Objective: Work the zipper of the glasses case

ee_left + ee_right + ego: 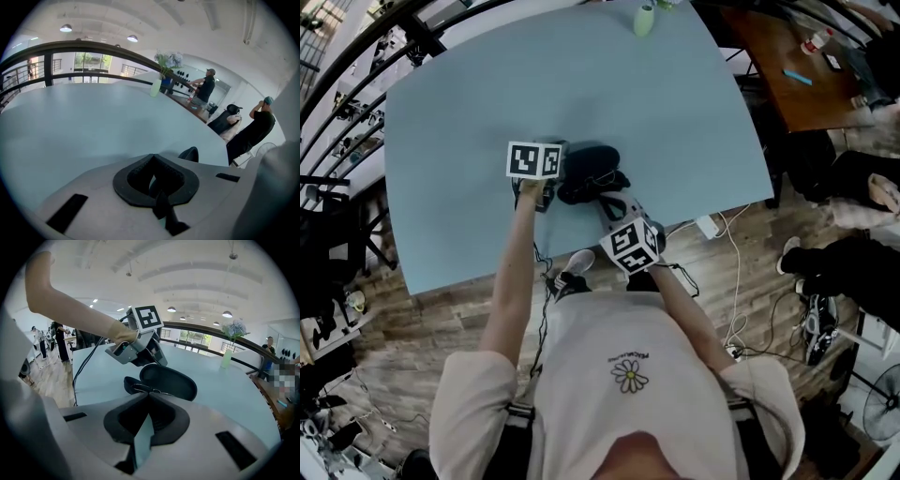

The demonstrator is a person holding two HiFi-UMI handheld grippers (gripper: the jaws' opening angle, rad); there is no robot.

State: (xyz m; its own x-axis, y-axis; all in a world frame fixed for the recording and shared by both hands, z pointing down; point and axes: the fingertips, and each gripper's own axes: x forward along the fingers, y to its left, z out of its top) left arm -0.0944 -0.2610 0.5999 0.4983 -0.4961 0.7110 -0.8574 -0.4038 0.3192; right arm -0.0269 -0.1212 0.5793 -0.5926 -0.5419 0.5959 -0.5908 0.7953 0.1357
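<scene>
— Grippers?
— Left gripper [153, 157] and right gripper [149, 395] both have claws closed with nothing between, above the pale blue table's [581, 84] near edge.
— Case?
— The black oval glasses case [591, 171] lies unzipped and open on that table, by the same edge.

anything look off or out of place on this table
Nothing stands out. The glasses case sits open on the table with its lid raised and the glasses lying in its lower half. The vase near the far edge stands upright. No spill or damage shows.
</scene>
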